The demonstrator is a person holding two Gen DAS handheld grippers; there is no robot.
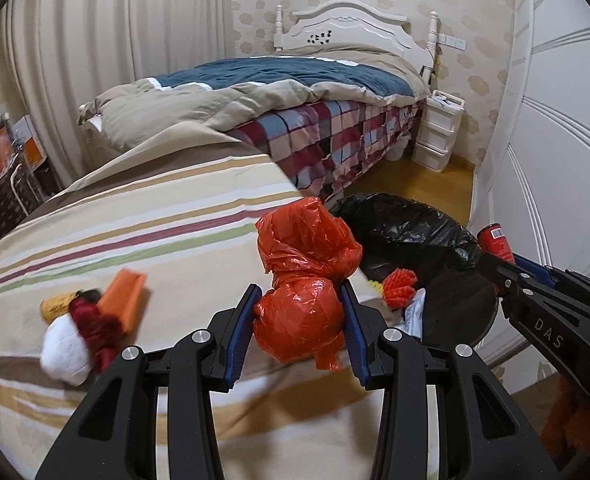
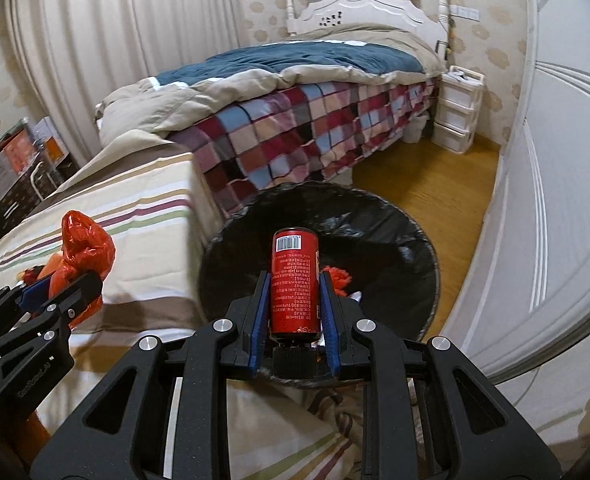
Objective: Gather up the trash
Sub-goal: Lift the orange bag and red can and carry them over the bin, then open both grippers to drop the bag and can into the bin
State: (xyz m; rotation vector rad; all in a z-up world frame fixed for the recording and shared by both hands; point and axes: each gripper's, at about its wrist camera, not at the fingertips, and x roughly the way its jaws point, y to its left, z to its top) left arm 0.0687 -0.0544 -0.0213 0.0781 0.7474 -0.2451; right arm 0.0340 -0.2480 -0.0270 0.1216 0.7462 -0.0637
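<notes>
left claw (image 1: 301, 312) grips crinkled red plastic bag (image 1: 303, 280), right claw (image 2: 295, 308) clamps red can (image 2: 295, 280) w/ barcode.

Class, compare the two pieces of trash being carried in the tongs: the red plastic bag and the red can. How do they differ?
The red plastic bag is soft, crumpled and knotted; the red can is a rigid, smooth cylinder. The bag is plain, while the can carries printed text and a barcode. The bag hangs over the striped bedding; the can is over the black-lined bin. Both are red and clamped between blue pads.
</notes>
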